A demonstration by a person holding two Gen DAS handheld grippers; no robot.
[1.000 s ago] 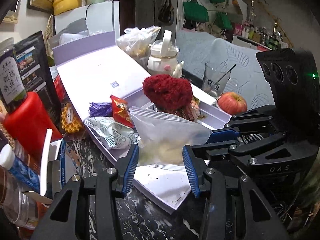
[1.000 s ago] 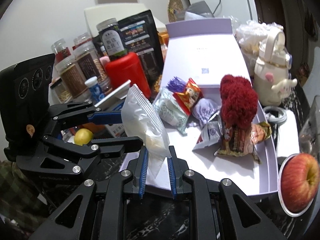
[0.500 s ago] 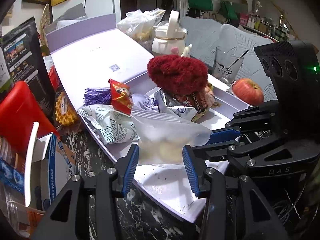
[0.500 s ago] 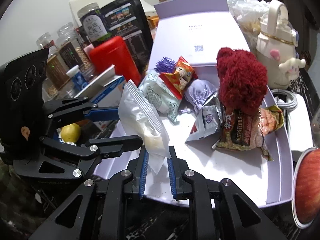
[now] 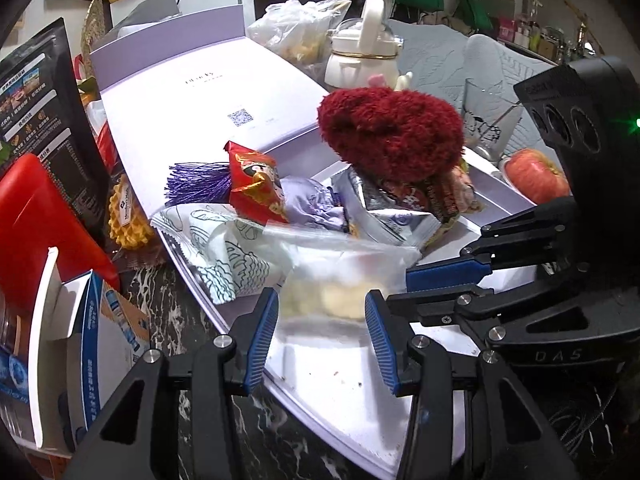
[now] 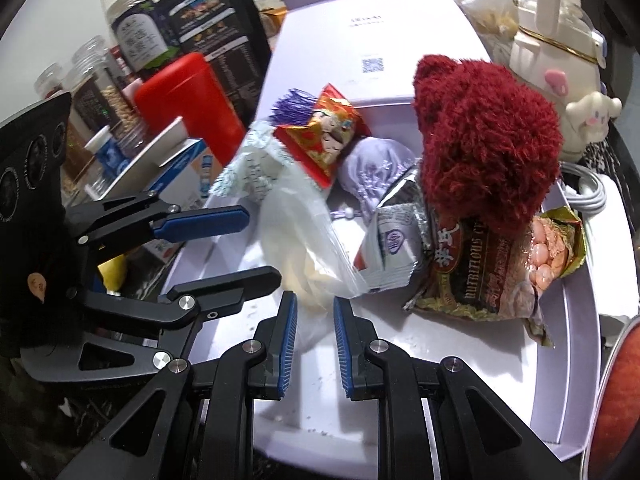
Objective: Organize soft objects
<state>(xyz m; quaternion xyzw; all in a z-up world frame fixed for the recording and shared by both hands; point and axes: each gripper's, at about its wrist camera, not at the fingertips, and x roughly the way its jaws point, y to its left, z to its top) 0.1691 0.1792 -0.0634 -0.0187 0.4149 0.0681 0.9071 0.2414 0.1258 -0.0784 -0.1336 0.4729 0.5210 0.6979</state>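
A clear plastic zip bag (image 5: 340, 276) with pale lumps inside lies in the lavender box tray (image 5: 400, 432), leaning on the other packets. It also shows in the right wrist view (image 6: 304, 240). My right gripper (image 6: 314, 320) is open, its jaws spread either side of the bag's lower corner. My left gripper (image 5: 320, 320) is open and empty, just in front of the bag. A fuzzy red plush (image 6: 484, 136) sits on snack packets (image 6: 492, 272) in the tray. A lavender pouch (image 6: 376, 168) and a red packet (image 6: 324, 132) lie behind.
A red canister (image 6: 188, 96), jars (image 6: 96, 92), a black bag (image 6: 216, 24) and a blue-white carton (image 5: 96, 340) crowd the left. A white kettle (image 6: 560, 52), a cable (image 6: 592, 192), a glass (image 5: 488, 128) and an apple (image 5: 536, 176) stand right. The box lid (image 5: 208, 92) leans behind.
My right gripper has opened and let go of the zip bag, which has dropped over into the tray. Both grippers have moved forward, closer to the tray.
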